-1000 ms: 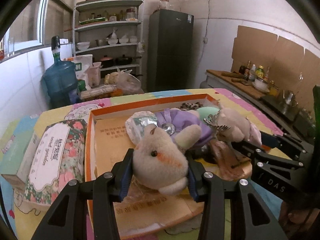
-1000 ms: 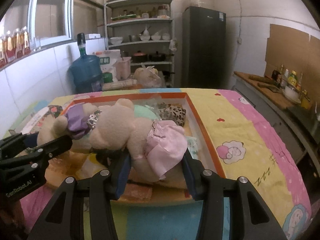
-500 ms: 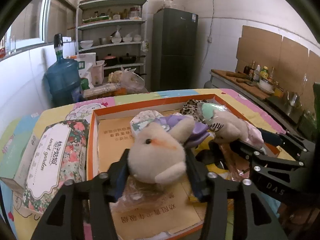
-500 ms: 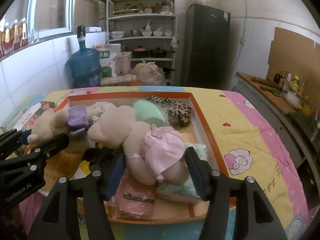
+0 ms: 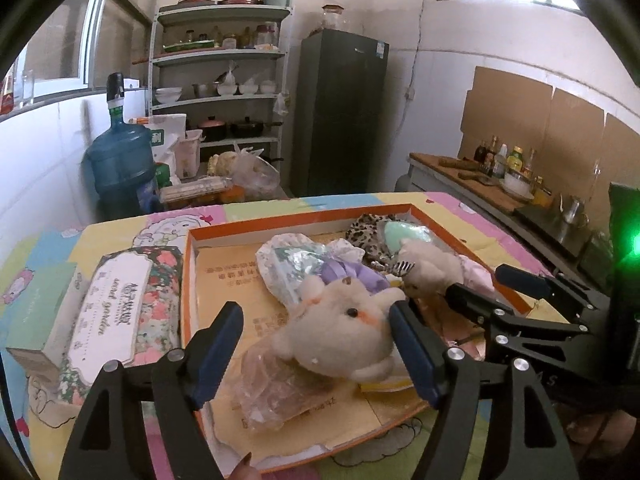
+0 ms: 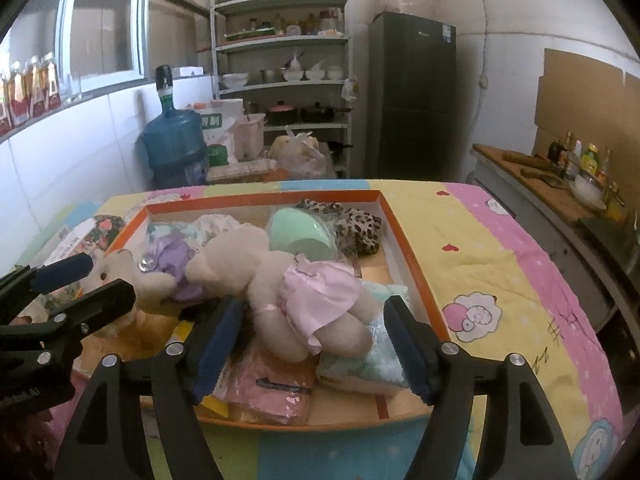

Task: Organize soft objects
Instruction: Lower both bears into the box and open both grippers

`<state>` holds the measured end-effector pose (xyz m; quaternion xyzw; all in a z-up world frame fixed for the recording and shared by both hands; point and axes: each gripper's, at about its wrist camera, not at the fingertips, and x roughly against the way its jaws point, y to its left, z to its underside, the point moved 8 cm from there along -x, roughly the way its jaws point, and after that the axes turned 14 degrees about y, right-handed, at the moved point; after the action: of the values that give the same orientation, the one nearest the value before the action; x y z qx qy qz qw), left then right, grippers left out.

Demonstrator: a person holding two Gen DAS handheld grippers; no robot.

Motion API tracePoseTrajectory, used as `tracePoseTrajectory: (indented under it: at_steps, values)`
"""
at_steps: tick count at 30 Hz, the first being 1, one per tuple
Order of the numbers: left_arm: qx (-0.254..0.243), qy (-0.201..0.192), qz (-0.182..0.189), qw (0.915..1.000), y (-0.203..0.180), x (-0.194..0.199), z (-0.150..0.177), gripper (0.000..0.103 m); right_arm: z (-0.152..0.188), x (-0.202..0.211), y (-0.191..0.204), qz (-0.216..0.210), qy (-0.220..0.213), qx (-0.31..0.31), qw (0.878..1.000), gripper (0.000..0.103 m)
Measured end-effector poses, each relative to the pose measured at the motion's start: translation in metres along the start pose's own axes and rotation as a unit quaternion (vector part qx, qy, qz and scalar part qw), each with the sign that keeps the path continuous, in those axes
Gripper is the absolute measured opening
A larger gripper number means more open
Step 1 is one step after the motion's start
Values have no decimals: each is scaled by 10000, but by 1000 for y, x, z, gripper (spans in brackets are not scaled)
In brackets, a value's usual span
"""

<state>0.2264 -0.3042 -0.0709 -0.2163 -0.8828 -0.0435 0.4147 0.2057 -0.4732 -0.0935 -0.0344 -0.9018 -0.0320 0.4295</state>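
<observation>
1. An orange-rimmed box (image 6: pixel 412 256) lies on the bench (image 6: pixel 480 248), which wears a colourful cartoon cloth.
2. Two plush toys lie linked across the box's near half: the purple-dressed plush (image 5: pixel 340 332) toward its left edge, the pink-dressed plush (image 6: pixel 296 296) toward its right edge.
3. The left hand-held gripper (image 5: pixel 316 344) is opening; the purple-dressed plush's head sits between its spread jaws, close against the right pad, clear of the left one.
4. The right hand-held gripper (image 6: pixel 312 340) is opening too, jaws spread either side of the pink-dressed plush's legs.
5. A mint pouch (image 6: pixel 300 236) and leopard-print cloth (image 6: pixel 356 224) occupy the far right corner.
6. A floral tissue pack (image 5: pixel 116 312) lies on the bench beside the box's left edge.
</observation>
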Motion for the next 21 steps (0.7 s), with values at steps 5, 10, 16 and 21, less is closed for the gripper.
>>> tracePoseTrajectory:
  at_steps: [5,10,16,21]
  values:
    - [83,-55,-79,9999,6,11,2,75,0,12,5,-50,-96,-16,9999,75]
    - [190,-67,51,9998,12,21,5,75,2,22,9,-62,-151,-38,9999,75]
    - [170,-157,189,9996,12,34,10,75,4,38,14,-193,-263,-90,9994,75]
    - [218,-219,150,9994,16,46,15,75,6,48,21,-234,-314,-142,9991,76]
